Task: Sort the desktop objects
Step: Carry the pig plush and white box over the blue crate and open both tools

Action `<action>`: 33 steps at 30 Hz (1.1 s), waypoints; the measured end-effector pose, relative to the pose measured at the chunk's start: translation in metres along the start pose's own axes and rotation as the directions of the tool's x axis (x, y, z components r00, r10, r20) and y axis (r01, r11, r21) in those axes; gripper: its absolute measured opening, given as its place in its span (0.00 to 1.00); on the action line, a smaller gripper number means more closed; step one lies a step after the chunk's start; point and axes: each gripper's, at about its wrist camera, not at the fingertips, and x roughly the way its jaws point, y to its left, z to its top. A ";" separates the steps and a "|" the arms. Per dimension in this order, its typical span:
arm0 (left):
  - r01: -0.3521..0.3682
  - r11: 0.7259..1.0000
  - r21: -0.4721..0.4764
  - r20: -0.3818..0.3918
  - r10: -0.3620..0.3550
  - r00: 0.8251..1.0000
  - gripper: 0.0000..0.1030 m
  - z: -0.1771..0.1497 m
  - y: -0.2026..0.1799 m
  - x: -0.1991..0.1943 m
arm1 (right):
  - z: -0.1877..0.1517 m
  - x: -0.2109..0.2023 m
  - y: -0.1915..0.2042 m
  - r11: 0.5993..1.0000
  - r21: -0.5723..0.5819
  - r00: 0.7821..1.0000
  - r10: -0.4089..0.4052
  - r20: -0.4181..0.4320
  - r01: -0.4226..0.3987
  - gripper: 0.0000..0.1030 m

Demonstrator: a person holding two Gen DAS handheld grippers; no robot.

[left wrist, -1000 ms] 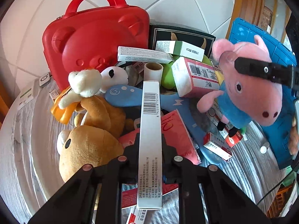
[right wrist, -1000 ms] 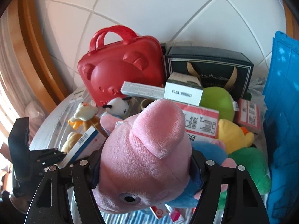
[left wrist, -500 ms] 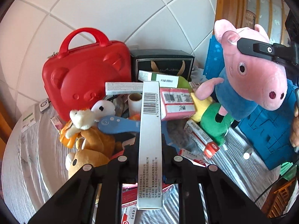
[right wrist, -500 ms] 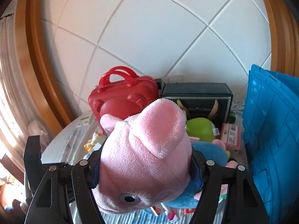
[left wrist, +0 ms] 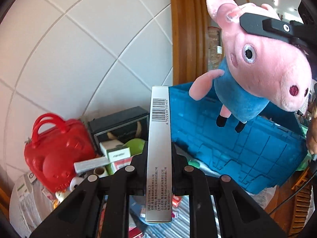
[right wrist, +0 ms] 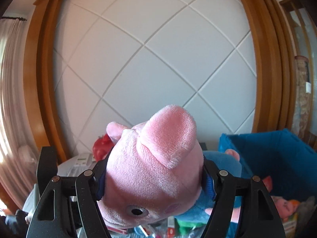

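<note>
My left gripper (left wrist: 158,164) is shut on a long silver carton (left wrist: 159,138) with a barcode, raised well above the table. In the right wrist view my right gripper (right wrist: 152,176) is shut on the head of a pink pig plush (right wrist: 150,170) in a blue shirt. That same pig plush (left wrist: 263,69) hangs high at the upper right of the left wrist view, over the blue crate (left wrist: 233,148), with a black finger (left wrist: 263,26) of the right gripper across its forehead.
Below lies a pile: a red bear-shaped case (left wrist: 55,152), a black gift box (left wrist: 120,125), small cartons and plush toys. The blue crate (right wrist: 277,154) holds other plush toys. A tiled wall and wooden frame stand behind. A hand (left wrist: 312,136) shows at the right edge.
Both grippers have risen with their loads. The pile has dropped low in both views and the wall fills more of them. The pig now hangs above the blue crate.
</note>
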 end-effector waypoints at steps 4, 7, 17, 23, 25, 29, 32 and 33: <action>0.084 0.993 0.085 0.048 -0.089 0.995 0.16 0.039 -0.057 0.010 | 0.022 -0.052 -0.036 0.995 0.009 0.991 -0.104 0.079 0.104 0.73; 0.143 0.980 0.140 0.059 -0.152 0.987 0.16 0.065 -0.104 0.025 | 0.031 -0.084 -0.073 0.982 0.030 0.977 -0.189 0.101 0.187 0.74; 0.232 0.949 0.215 0.030 -0.244 0.969 0.16 0.123 -0.223 0.086 | 0.030 -0.125 -0.207 0.938 0.143 0.945 -0.325 0.046 0.316 0.74; 0.132 0.962 0.241 0.009 -0.138 0.990 0.66 0.151 -0.260 0.120 | 0.035 -0.131 -0.279 0.879 0.218 0.900 -0.436 0.001 0.425 0.84; 0.089 0.969 0.231 0.032 -0.099 0.995 0.72 0.156 -0.262 0.121 | 0.036 -0.142 -0.292 0.871 0.255 0.901 -0.435 0.004 0.419 0.87; 0.014 0.970 0.241 0.047 -0.027 0.999 0.73 0.155 -0.271 0.121 | 0.036 -0.159 -0.300 0.865 0.273 0.893 -0.448 0.047 0.420 0.93; -0.015 0.974 0.228 0.048 0.004 0.999 0.73 0.151 -0.269 0.122 | 0.030 -0.165 -0.298 0.866 0.276 0.893 -0.448 0.056 0.417 0.95; -0.030 0.975 0.222 0.050 0.019 0.999 0.73 0.149 -0.268 0.123 | 0.029 -0.165 -0.300 0.867 0.276 0.893 -0.447 0.056 0.416 0.97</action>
